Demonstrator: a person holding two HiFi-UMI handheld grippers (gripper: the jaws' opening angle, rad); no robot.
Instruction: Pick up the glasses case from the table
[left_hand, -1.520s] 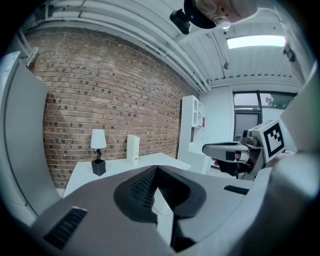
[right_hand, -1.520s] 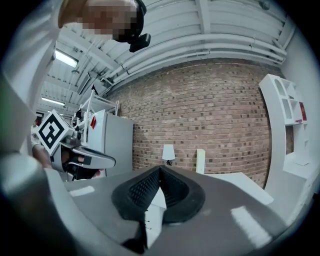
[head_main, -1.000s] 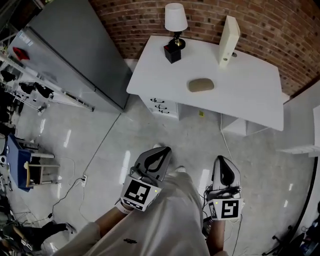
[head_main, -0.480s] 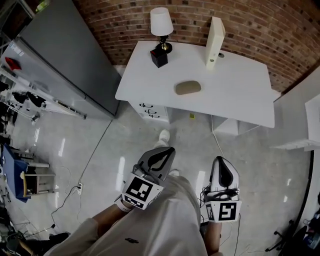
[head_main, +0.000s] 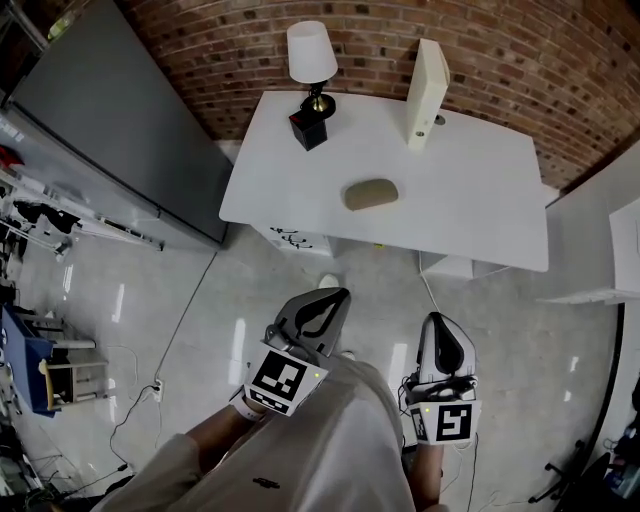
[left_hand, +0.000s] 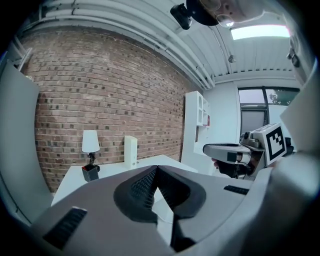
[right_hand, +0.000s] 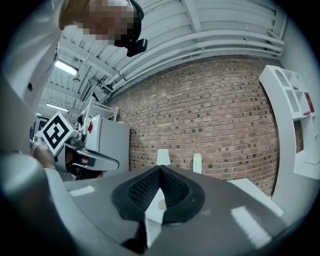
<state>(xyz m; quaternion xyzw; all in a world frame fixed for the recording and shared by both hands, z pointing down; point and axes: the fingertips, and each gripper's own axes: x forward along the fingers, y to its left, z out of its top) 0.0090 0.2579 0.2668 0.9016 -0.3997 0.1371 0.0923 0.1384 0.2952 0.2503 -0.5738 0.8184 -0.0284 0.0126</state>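
Approach to the glasses case — both grippers well short of the tabletop.
The left gripper (head_main: 330, 298) had its fingers pressed together, empty; the glasses case (head_main: 371, 193) lay flat near the tabletop's (head_main: 480, 210) front edge, long axis running across the head view, right end tipped slightly away; the right gripper (head_main: 438, 320) was likewise closed on nothing. A good pick would likely mean opening the fingers early and closing across the case's short width.
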